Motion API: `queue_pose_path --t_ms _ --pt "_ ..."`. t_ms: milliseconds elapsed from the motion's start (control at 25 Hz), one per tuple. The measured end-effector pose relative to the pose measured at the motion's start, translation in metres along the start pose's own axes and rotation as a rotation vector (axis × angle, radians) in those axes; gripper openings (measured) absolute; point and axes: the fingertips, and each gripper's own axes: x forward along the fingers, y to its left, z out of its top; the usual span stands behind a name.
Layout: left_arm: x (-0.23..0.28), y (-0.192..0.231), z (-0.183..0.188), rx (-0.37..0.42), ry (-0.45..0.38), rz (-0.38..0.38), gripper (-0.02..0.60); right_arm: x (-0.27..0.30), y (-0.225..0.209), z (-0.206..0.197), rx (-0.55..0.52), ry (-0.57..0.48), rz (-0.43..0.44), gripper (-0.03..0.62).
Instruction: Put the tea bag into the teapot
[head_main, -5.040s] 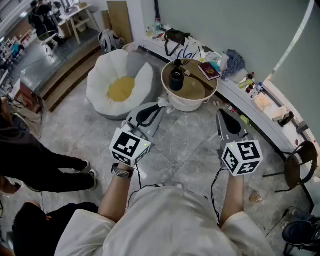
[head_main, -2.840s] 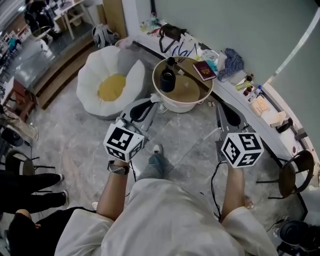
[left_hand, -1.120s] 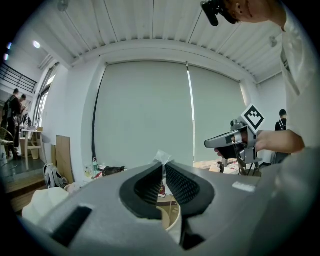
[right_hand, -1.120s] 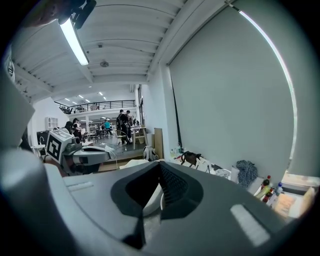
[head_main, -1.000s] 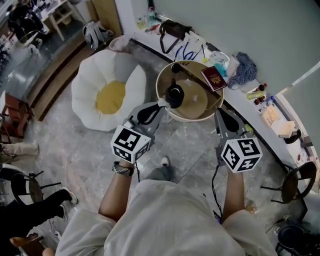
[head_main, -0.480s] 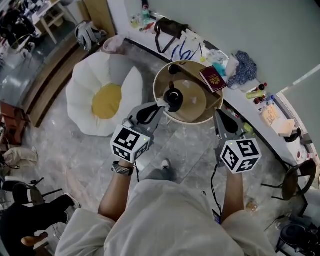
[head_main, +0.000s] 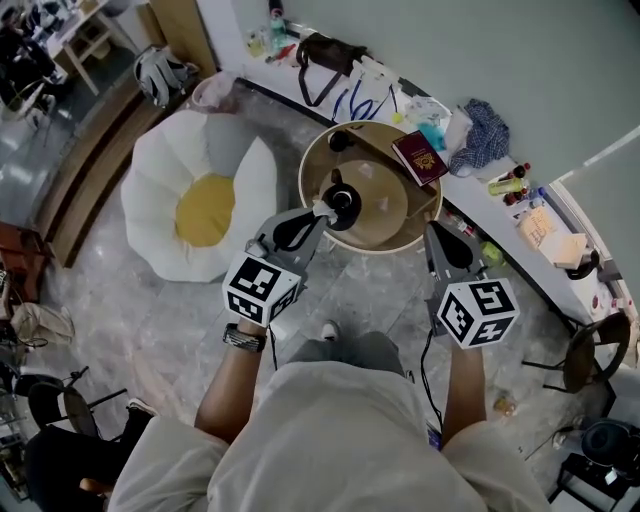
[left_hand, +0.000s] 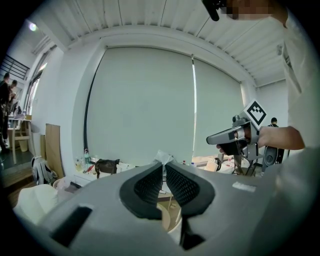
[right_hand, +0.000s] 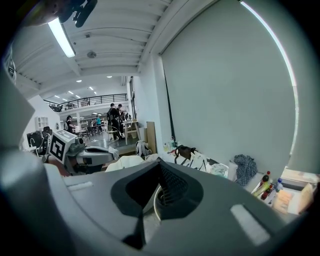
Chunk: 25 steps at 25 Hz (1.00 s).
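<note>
The tea bag (head_main: 322, 210), a small white packet, is pinched at the tips of the left gripper (head_main: 314, 220), whose jaws press onto it. It hangs just left of the black teapot (head_main: 343, 203), which stands on the near-left part of the round table (head_main: 400, 215). The right gripper (head_main: 432, 232) hovers at the table's near-right edge, jaws pressed together with nothing between them. A red booklet (head_main: 419, 157) lies on the table's far right.
</note>
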Motion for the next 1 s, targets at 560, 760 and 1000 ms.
queue_pose_path --t_ms 560,760,1000 --pt "0.032 0.004 -0.011 -0.013 0.036 -0.019 0.023 0.014 -0.024 0.007 0.001 -0.003 -0.005 0.005" --pt "0.048 0.007 -0.011 -0.009 0.042 -0.016 0.023 0.019 -0.037 0.011 0.006 -0.022 -0.006 0.005" --pt "0.065 0.011 -0.01 -0.006 0.05 -0.013 0.023 0.022 -0.055 0.012 0.016 -0.021 -0.009 0.005"
